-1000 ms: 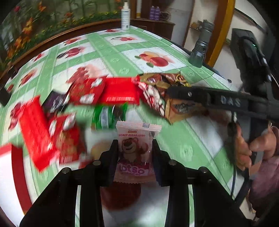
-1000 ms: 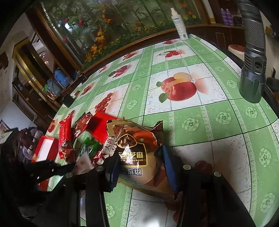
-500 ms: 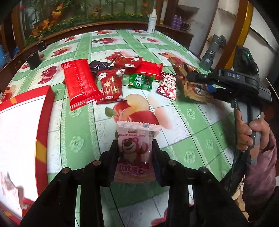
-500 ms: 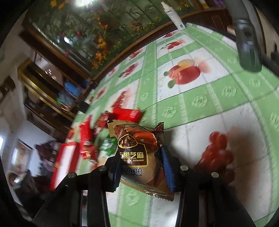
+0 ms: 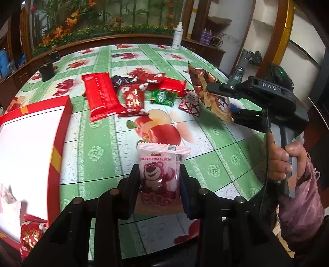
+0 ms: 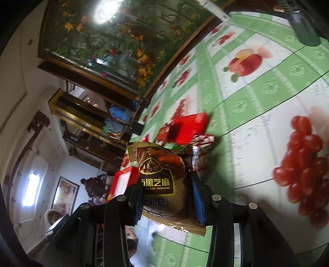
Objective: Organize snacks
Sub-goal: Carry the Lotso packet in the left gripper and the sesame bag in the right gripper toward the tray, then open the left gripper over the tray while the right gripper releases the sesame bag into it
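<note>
Left wrist view: green fruit-print tablecloth (image 5: 216,147), flower mural (image 5: 86,22) behind; fingers pinching pink packet (image 5: 158,174), sesame packet (image 6: 162,184).

Both views are strongly curved by the fisheye lens, with dark corners. The left wrist view is bright and sharp, but the white inside of the red box (image 5: 30,147) is overexposed. The right wrist view is tilted and motion-blurred on the tablecloth (image 6: 257,98), with glare from a ceiling lamp (image 6: 105,10).
</note>
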Motion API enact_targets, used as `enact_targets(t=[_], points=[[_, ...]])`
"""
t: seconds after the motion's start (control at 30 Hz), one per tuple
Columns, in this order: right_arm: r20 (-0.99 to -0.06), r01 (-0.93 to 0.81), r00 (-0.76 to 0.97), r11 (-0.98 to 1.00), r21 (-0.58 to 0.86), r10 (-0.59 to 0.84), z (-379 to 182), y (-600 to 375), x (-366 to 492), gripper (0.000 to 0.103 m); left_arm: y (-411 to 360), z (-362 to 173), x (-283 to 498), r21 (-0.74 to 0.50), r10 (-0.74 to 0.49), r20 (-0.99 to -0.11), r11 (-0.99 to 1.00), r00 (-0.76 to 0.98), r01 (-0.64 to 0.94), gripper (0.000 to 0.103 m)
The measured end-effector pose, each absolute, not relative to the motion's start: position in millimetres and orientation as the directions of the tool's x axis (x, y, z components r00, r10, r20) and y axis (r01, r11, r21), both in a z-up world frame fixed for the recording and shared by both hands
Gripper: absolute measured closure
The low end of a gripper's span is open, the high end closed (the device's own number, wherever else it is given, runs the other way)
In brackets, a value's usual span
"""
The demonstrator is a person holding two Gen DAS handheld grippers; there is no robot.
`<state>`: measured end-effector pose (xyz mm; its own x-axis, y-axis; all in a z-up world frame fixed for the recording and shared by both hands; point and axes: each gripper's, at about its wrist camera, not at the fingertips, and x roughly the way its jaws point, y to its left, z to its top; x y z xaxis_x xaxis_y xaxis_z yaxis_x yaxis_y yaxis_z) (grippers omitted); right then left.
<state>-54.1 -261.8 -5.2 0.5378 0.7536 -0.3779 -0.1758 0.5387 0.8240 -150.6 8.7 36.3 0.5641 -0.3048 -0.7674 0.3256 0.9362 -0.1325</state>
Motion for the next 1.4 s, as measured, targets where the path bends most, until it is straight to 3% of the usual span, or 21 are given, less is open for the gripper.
enact_targets(t=[0.5, 0.93, 1.17, 1.27, 1.37, 1.4], points=[[-0.368, -0.259, 0.440, 0.508, 0.821, 0.819, 8, -183, -57, 0.062, 60, 65, -172, -0.138, -0.268, -0.703, 0.960, 0.658, 0.244, 0.070], [-0.420, -0.432, 0.256, 0.492, 0.756, 0.871, 45, -18, -56, 0.062, 202, 76, -190, -0.130, -0.035, -0.659, 0.989, 0.751, -0.068, 0.070], [-0.488, -0.475, 0.224, 0.532, 0.702, 0.844, 47, 51, -59, 0.059, 236, 60, -187, -0.137, 0.018, -0.677, 0.979, 0.736, -0.149, 0.069], [-0.555, -0.479, 0.264, 0.607, 0.634, 0.789, 47, 62, -61, 0.056, 245, 57, -184, -0.146, 0.027, -0.681, 0.974, 0.732, -0.172, 0.064], [-0.546, -0.499, 0.284, 0.608, 0.618, 0.788, 52, 57, -68, 0.053, 254, 55, -186, -0.168, 0.025, -0.665, 0.969, 0.746, -0.183, 0.038], [-0.537, -0.510, 0.301, 0.609, 0.608, 0.788, 56, 50, -70, 0.050, 256, 55, -188, -0.177, 0.021, -0.656, 0.967, 0.755, -0.181, 0.038]])
